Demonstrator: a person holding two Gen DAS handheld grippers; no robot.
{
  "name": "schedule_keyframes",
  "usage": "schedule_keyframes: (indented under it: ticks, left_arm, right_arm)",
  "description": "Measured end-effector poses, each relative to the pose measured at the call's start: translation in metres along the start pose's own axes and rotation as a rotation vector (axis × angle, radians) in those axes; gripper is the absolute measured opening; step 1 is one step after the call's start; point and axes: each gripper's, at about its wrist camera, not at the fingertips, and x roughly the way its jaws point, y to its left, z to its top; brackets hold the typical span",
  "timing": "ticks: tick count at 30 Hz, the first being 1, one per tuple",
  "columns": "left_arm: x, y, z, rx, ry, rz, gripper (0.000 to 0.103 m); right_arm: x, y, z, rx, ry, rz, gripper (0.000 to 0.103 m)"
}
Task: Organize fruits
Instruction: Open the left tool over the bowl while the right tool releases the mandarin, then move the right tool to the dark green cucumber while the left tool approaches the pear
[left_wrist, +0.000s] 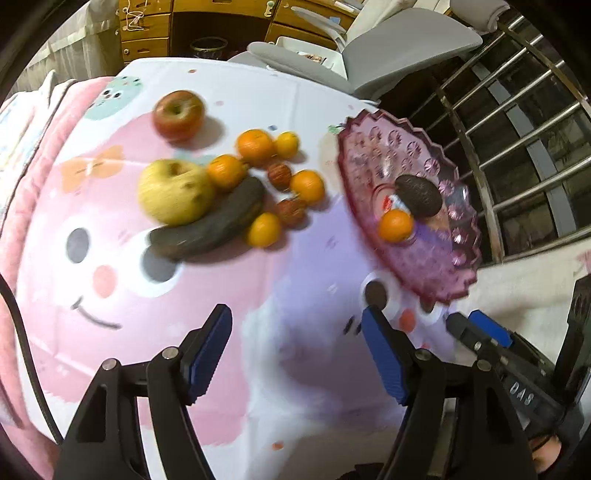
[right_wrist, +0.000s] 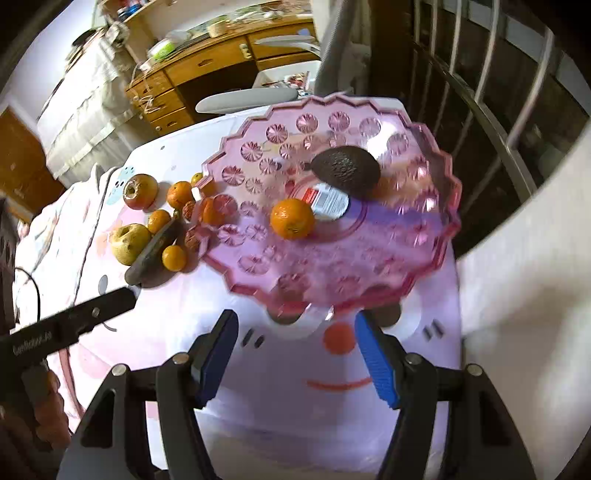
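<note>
A pink scalloped glass plate (right_wrist: 424, 236) (left_wrist: 439, 266) holds a dark avocado (right_wrist: 345, 170) (left_wrist: 419, 194) and one orange (right_wrist: 291, 218) (left_wrist: 395, 225). Left of the plate a pile of fruit lies on the cloth: a red apple (left_wrist: 179, 114), a yellow apple (left_wrist: 173, 192), a dark banana (left_wrist: 210, 221), several small oranges (left_wrist: 255, 146) and two small reddish fruits (left_wrist: 279, 175). My left gripper (left_wrist: 295, 350) hangs open over bare cloth, near side of the pile. My right gripper (right_wrist: 293, 354) is open just before the plate's near rim, nothing between its fingers.
A pink and white cartoon tablecloth (left_wrist: 184, 350) covers the table. A metal railing (left_wrist: 517, 155) runs close on the right. A grey chair (left_wrist: 388, 55) and a wooden desk with drawers (right_wrist: 207, 70) stand beyond the far edge. A folded pink blanket (left_wrist: 33, 173) lies at left.
</note>
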Motion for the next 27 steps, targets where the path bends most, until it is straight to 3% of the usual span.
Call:
schedule_keyframes:
  ticks: [11, 27]
  left_arm:
    - [-0.047, 0.067, -0.026, 0.052, 0.006, 0.052, 0.079]
    - [-0.073, 0.13, -0.004, 0.136, 0.019, 0.092, 0.09]
  right_arm:
    - [0.004, 0.044, -0.05, 0.188, 0.04, 0.073, 0.066]
    - [0.034, 0.065, -0.078, 0.668, 0.108, 0.289, 0.066]
